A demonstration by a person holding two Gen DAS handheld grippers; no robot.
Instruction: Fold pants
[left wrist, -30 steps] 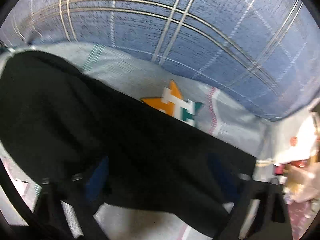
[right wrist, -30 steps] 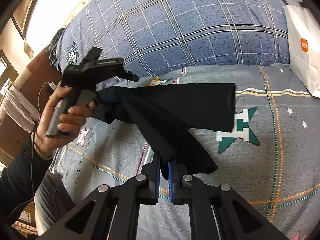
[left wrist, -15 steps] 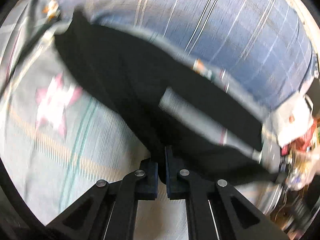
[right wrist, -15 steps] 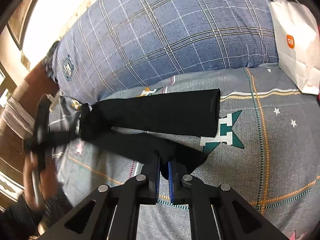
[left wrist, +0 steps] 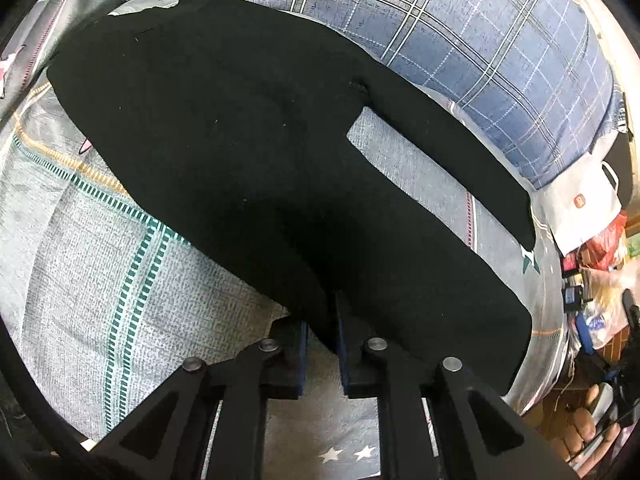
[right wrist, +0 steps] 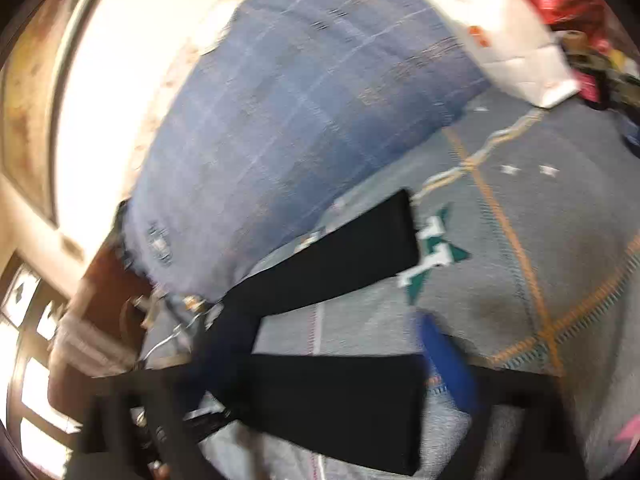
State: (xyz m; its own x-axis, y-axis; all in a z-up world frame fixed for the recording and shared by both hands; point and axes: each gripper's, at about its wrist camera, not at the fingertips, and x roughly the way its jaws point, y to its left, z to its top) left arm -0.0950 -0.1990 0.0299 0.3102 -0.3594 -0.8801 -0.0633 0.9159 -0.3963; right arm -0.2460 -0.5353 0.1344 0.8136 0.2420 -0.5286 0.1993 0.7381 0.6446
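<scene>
Black soft fabric pants [left wrist: 256,152] lie spread flat on the grey patterned bedsheet [left wrist: 80,264], legs splayed apart. Left gripper [left wrist: 322,332] is pinched on the near edge; right gripper [right wrist: 440,360] is too blurred to tell. Limp and light, best grabbed at hems or waistband.

Bed [left wrist: 100,280], grey patterned cover. Lying on it: black pants [left wrist: 248,152], legs spread apart; blue plaid pillow [left wrist: 500,52]; white bag [left wrist: 580,208].

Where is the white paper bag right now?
In the left wrist view the white paper bag stands at the right edge, against the end of the blue plaid pillow, just beyond the black pants.
</scene>
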